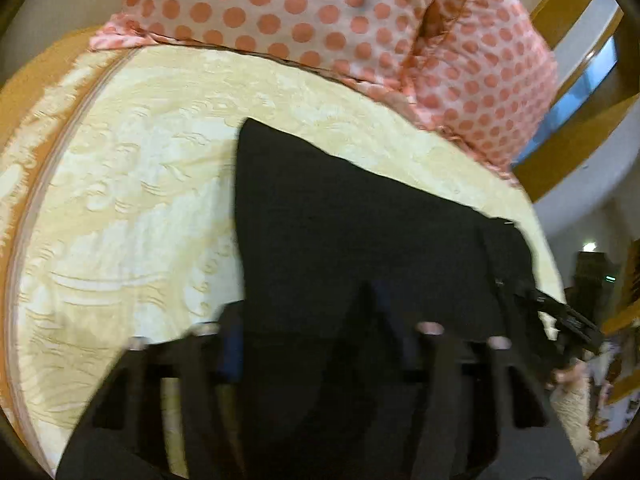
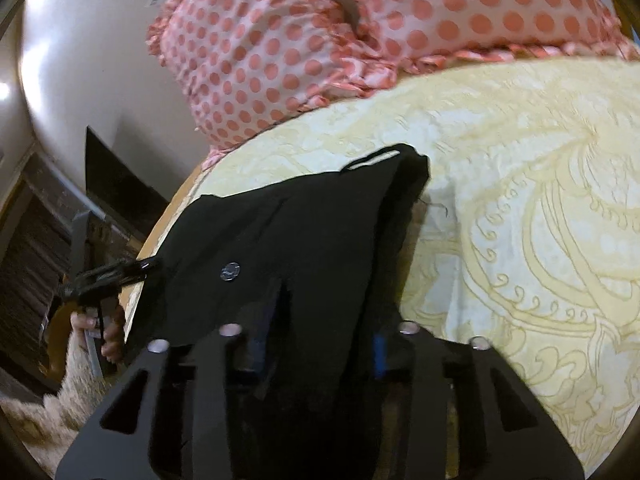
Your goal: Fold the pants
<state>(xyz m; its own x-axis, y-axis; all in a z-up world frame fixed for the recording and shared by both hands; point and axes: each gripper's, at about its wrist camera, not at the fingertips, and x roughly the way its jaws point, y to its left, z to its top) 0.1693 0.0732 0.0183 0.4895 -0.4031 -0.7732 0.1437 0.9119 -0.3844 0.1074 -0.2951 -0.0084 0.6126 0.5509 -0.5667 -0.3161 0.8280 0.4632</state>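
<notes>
From my left wrist view, the pants [image 1: 360,216] lie on the bed [image 1: 132,184], before the pillow [image 1: 320,12] at its far end. My right gripper [image 1: 560,316] meets the pants' right edge; my left gripper [image 2: 108,276] their left edge.

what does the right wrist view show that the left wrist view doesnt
Only the right wrist view shows the metal snap button on the black pants and a white-edged waistband tab. Only the left wrist view shows wooden beams beside a window. Both show the pants on the yellow patterned bedspread and the polka-dot pillow.
</notes>
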